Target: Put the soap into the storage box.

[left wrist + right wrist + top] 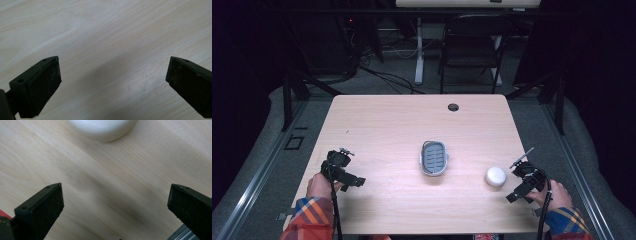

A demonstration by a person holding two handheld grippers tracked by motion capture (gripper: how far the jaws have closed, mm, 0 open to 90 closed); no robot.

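High view: the right gripper [518, 181] sits just beside a white round object [495, 176] on the bench [387, 120], fingers spread and empty. Left gripper [346, 167] fingers also spread over bare wood.

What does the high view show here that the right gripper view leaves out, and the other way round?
High view alone: the grey slotted dish at mid-table, the left gripper, both hands and plaid sleeves, the black chair beyond the table. Right gripper view alone: a close look at the right gripper, its black jaws standing wide apart with bare wood between them. Both: the white round object lying just ahead of that gripper, and the light wooden table.
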